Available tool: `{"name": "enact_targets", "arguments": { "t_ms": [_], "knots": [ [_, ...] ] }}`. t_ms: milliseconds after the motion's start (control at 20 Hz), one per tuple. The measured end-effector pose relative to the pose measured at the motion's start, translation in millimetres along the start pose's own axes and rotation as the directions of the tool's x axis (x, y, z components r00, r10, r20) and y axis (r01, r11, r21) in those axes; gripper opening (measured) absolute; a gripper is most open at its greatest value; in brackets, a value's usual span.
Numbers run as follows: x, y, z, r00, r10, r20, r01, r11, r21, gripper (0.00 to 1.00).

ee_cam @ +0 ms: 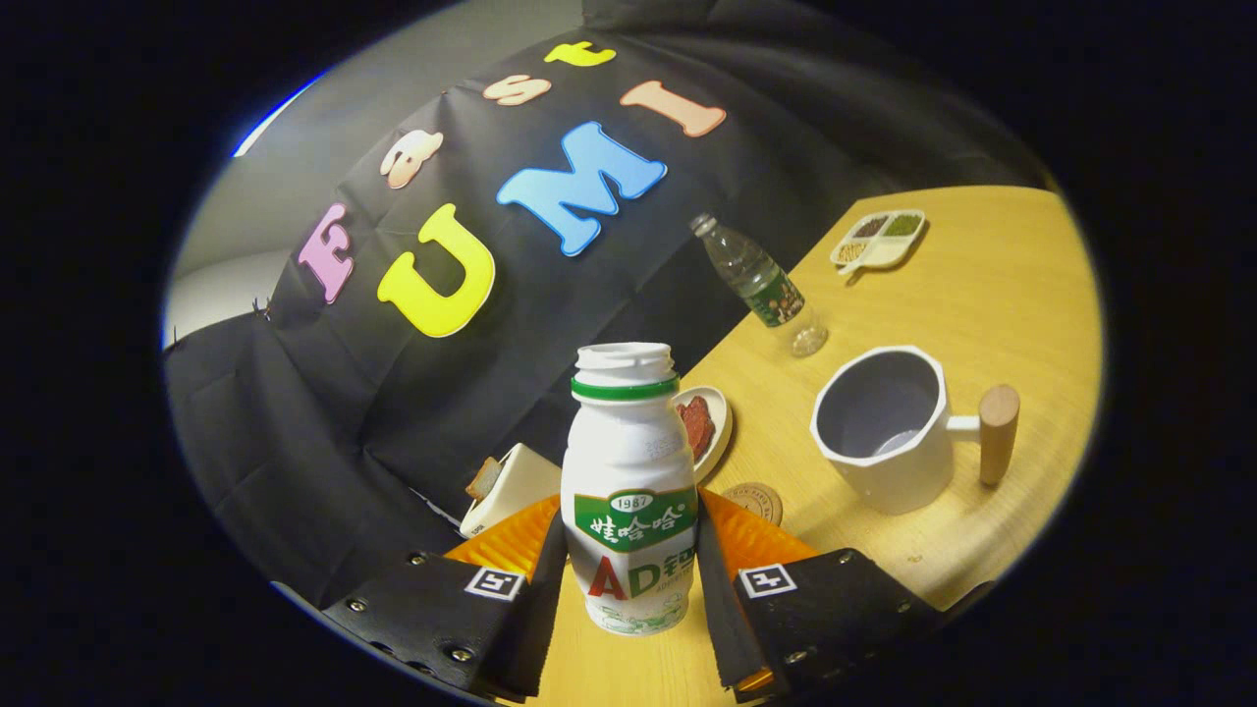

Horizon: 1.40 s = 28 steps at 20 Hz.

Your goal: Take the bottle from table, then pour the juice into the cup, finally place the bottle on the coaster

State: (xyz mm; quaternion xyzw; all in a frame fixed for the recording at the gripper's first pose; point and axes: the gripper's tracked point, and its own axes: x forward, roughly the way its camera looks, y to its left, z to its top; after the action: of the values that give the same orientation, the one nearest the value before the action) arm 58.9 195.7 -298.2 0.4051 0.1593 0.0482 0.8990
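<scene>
Small white plastic juice bottle (628, 491), green band at the neck, green label across the middle, cap off and mouth open, stood upright between the two fingers of the gripper (630, 574). Gripped at label height, one finger (545, 589) pressed against the left side of the body and the other against the right, so clenched on the bottle. Base of the bottle seen close above the light wooden table (992, 295); whether touching the tabletop or lifted just clear could not be told.

To the right and a little farther off, a white faceted cup (884, 432) with a pale wooden peg handle sticking out on its right side, upright, its grey interior looking empty. Between bottle and cup, just beyond the right finger, a small round brown coaster (758, 501) lying flat on the table, partly hidden by the bottle and the finger.

Just behind the bottle on the right, a small white dish (709, 424) holding something red. Behind the bottle on the left, a white square container (511, 486) with a brown piece at its edge. Farther away, a clear plastic water bottle (761, 285) with a green label, standing near the table's far edge. At the far right, a white divided tray (879, 239) with dark, green and pale fillings in separate compartments.
</scene>
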Motion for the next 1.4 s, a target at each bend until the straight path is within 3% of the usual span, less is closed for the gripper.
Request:
{"name": "enact_targets", "arguments": {
  "t_ms": [250,650,1400],
  "knots": [
    [-1.2,0.1,-0.4,1.000,0.016,0.007,-0.017,0.990,0.142,0.64],
    [-3.3,-13.9,4.6,0.998,-0.016,0.064,-0.009,0.931,0.365,0.64],
    [2.0,0.9,18.0,0.992,-0.029,0.124,-0.046,0.828,0.559,0.64]
  ]
}}
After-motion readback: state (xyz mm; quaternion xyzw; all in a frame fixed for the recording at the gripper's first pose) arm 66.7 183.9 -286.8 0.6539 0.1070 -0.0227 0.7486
